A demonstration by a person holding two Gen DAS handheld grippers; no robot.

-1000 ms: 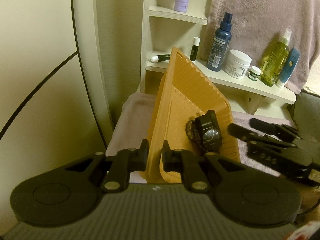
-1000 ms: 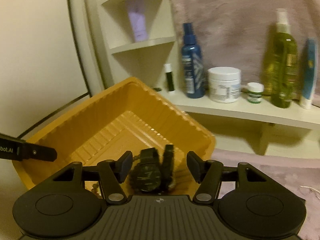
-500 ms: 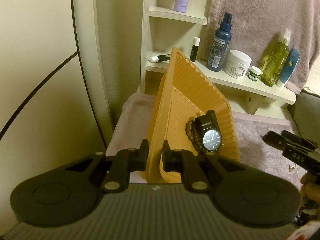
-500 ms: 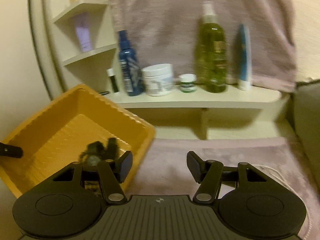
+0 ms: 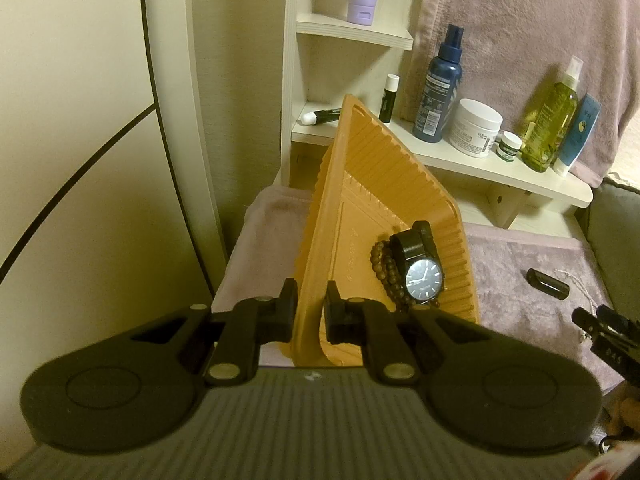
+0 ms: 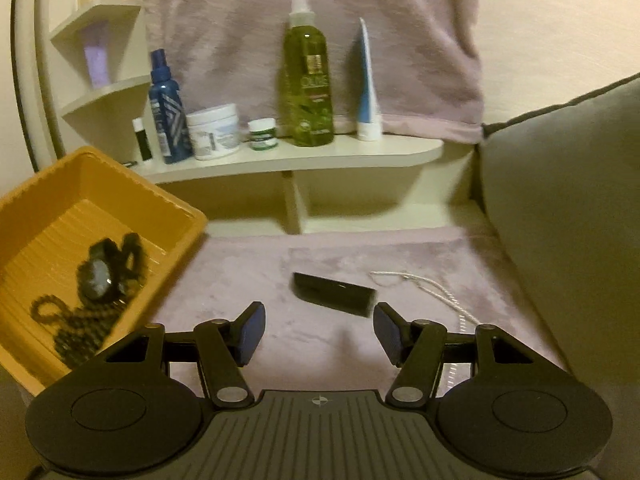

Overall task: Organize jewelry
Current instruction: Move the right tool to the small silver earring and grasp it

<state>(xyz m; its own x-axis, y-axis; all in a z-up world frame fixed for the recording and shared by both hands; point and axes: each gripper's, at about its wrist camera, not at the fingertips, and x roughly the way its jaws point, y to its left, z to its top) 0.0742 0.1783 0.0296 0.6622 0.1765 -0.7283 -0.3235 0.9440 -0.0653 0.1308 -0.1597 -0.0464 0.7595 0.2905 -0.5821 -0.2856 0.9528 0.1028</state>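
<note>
The left gripper (image 5: 308, 304) clamped the tilted orange tray's (image 5: 360, 184) rim; the watch (image 5: 420, 272) and bead bracelet (image 5: 386, 276) lay inside it. The right gripper (image 6: 319, 334), jaws apart and empty, faced a dark bar (image 6: 334, 294) beside the tray; further tilt could spill the jewelry.

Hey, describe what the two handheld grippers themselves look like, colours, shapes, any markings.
Both are matte black. The left gripper has two round disc housings, angled finger arms with silver pivot screws, blocky pads and a grey ribbed body. The right gripper is built the same, with bluish flat pads and a small crosshair mark on its ribbed body. White characters show on its side in the left wrist view. No cables or sleeves are visible.
</note>
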